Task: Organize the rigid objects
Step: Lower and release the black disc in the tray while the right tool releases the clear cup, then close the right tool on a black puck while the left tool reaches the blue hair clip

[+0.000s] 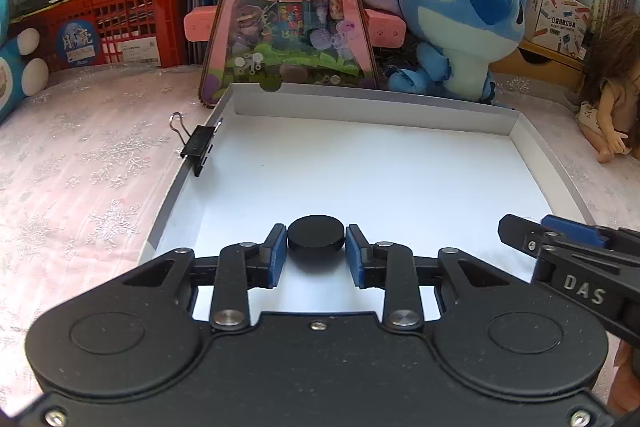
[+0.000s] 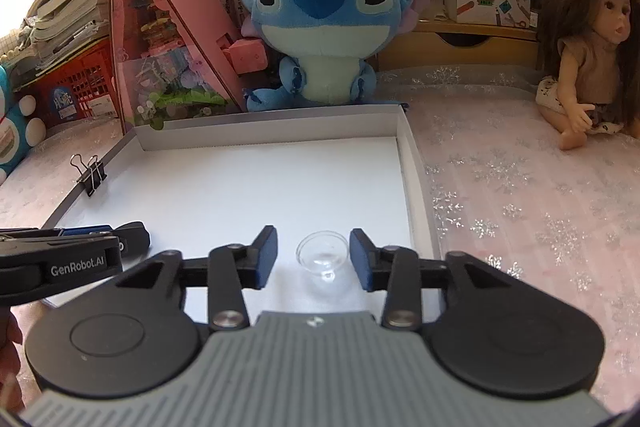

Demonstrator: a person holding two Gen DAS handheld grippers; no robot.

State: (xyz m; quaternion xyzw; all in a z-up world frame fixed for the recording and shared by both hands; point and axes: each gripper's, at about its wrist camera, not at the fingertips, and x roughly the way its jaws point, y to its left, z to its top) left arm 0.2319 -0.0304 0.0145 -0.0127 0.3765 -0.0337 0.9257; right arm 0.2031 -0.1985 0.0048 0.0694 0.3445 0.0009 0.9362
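We hold the left gripper low over the near edge of a shallow white box lid, and its blue pads sit against both sides of a small black disc, clamped on its rim. The disc looks hard, light and smooth; the flat rim is the sensible place to grip, though a short puck may slip if tilted.

Our right gripper, nearer the lid's right wall, stands apart with a small clear glass dish between its fingers, closer to the right pad but seemingly not pressed by either. The dish rests on the lid's floor. We judge it stiff, slippery and breakable, best held gently across its rim.

A black binder clip bites the lid's left wall, well apart from both grippers. Beyond the far edge stand a pink triangular toy house, a blue plush, and, on the pink tablecloth past the right edge, a doll. Nothing blocks the open middle of the lid.
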